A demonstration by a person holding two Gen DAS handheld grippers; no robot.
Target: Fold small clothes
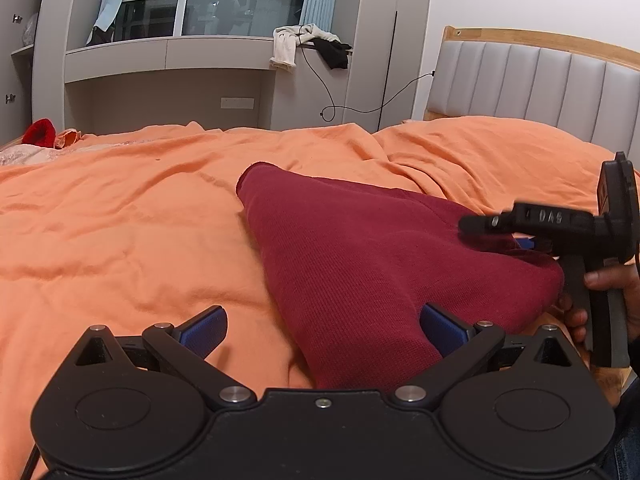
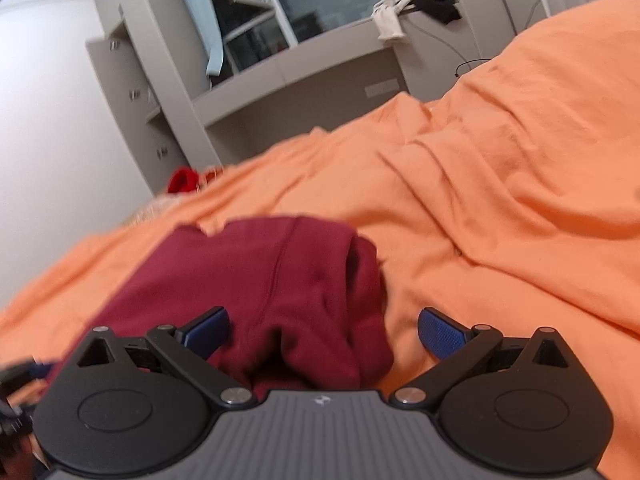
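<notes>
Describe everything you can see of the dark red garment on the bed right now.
The dark red garment is a knit with a fine ribbed texture, lying bunched on the orange bedcover. From the left wrist view it tapers to a far corner; from the right wrist view a seam runs along it and one end is rolled into folds. The open left gripper and open right gripper hover at its near edge, neither clamping it.

The right gripper (image 1: 476,225) has raised letters on its black side. They look like "DAS". I can read no other words or numbers.
</notes>
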